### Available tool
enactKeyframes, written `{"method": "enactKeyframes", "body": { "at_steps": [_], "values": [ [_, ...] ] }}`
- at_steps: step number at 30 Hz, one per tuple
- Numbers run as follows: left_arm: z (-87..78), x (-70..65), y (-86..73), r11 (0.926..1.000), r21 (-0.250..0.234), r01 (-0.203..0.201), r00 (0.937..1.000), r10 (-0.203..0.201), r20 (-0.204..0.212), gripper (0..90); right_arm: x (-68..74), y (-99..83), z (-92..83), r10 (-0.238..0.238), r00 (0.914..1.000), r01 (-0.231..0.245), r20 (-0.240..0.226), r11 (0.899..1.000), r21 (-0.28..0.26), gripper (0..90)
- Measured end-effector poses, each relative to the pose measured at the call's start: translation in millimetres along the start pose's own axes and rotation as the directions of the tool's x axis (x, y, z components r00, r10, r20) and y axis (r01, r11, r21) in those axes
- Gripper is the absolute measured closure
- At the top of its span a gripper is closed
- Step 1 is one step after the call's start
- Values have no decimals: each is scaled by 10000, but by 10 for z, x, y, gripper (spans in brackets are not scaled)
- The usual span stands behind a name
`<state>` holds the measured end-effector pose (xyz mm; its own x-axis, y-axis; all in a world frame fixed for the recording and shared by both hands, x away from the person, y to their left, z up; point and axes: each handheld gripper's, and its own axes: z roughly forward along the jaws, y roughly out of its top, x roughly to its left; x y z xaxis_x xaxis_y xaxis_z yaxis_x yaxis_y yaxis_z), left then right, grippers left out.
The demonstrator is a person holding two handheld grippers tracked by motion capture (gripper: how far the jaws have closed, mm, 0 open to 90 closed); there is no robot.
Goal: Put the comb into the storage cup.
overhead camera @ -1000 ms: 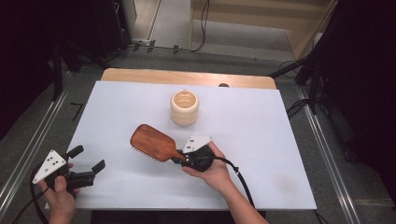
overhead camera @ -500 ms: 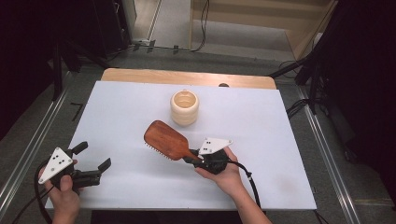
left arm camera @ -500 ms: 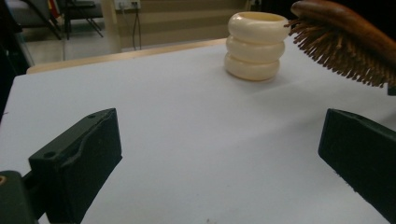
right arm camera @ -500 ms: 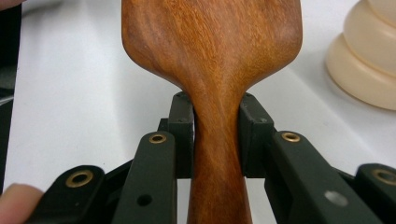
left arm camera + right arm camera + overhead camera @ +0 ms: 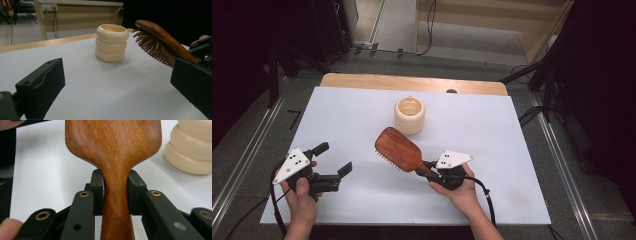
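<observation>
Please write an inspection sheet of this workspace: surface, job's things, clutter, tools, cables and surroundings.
Surface: white table top, wooden strip at its far edge.
Job's things: wooden hairbrush, lifted and tilted, bristles down; cream ribbed cup upright beyond it, apart from it.
Clutter: nothing seen.
Tools: right tool shut on the brush handle; left tool open, holding nothing, near the table's left front.
Cables: black cable trailing from the right tool; more cables on the floor behind.
Surroundings: dark stands, grey floor, wooden furniture behind.
</observation>
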<state>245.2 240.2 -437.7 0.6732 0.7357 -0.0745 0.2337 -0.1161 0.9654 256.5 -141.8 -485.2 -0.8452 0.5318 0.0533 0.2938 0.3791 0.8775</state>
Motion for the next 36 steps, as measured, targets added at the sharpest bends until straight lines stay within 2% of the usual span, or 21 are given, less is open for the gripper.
{"method": "enactKeyframes", "body": {
  "at_steps": [4, 8, 14, 17, 20, 25, 30, 36],
  "values": [
    [118, -88, 68, 9999, -158, 17, 9997, -13, 227, 0, -9, -7, -48, -46, 10000, 47, 68, 9999, -162, 695],
    [205, -157, 127, 9996, -272, 67, 9992, -57, 383, 0, -24, -25, -88, 101, 9997, -95, 208, 9996, -280, 695],
    [237, -238, 109, 9984, -361, 440, 9965, -413, 733, 0, -21, -42, -86, 166, 9996, -158, 230, 9993, -344, 695],
    [256, -274, 90, 9981, -304, 537, 9966, -516, 639, 0, -9, -51, -60, 233, 9995, -226, 195, 9991, -360, 695],
    [281, -303, 60, 9978, -227, 626, 9953, -608, 751, 0, 11, -59, -32, 205, 9997, -200, 152, 9993, -325, 695],
    [294, -363, 58, 9977, -220, 649, 9945, -628, 841, 0, 44, -61, -1, 193, 9997, -187, 159, 9992, -367, 695],
    [314, -426, 59, 9982, -185, 572, 9958, -557, 732, 0, 78, -51, 12, 244, 9996, -236, 172, 9986, -465, 694],
    [365, -473, 28, 9973, -81, 724, 9947, -716, 743, 0, 112, -29, 3, 129, 9997, -114, 226, 9979, -634, 695]
  ]
}}
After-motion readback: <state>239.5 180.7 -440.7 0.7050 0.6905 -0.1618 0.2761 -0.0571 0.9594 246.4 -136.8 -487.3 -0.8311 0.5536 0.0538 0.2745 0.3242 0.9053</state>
